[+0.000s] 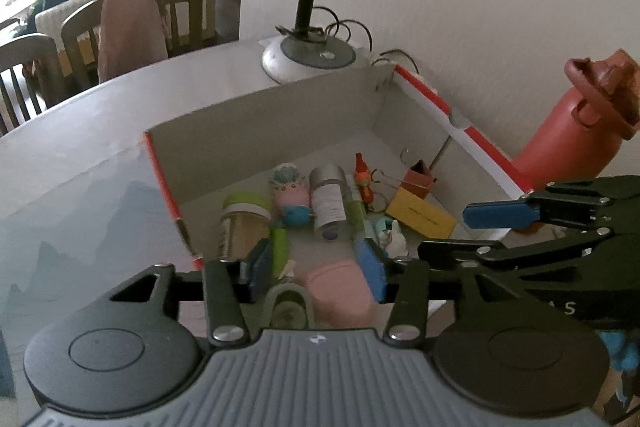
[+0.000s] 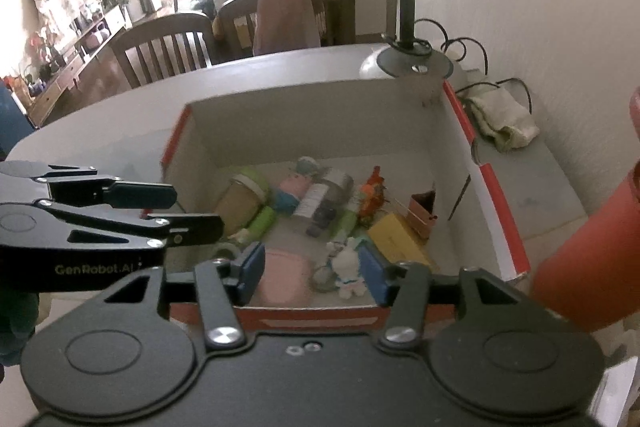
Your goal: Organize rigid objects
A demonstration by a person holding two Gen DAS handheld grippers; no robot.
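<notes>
Both grippers hover over the near edge of the shoebox (image 2: 496, 211), jaws parted and nothing between the pads: left gripper (image 1: 316, 267) released above the pink case (image 1: 340, 291), right gripper (image 2: 316, 275) released above the same case and the white bunny charm (image 2: 348, 269). Looks like drop-offs are done and the hands are clear of the load. Rigid items lie flat on the box floor, packed toward the near half: green-lid jar (image 1: 242, 223) by the left wall, doll figure (image 1: 294, 199), grey spray can (image 1: 329, 201), green tube (image 1: 357, 211), orange toy (image 1: 363, 181), yellow box (image 1: 422, 217) and binder clip (image 1: 418, 181) toward the right wall. Far half of the box is bare. Red water bottle (image 1: 560, 143) stands outside the right wall, likely next to go in. Grey tabletop (image 1: 80, 163); desk lamp (image 1: 308, 57) and cables at its far edge by the wall, folded cloth (image 2: 502, 123) right of the box. Dining chairs (image 2: 168, 47) and a bright window behind
</notes>
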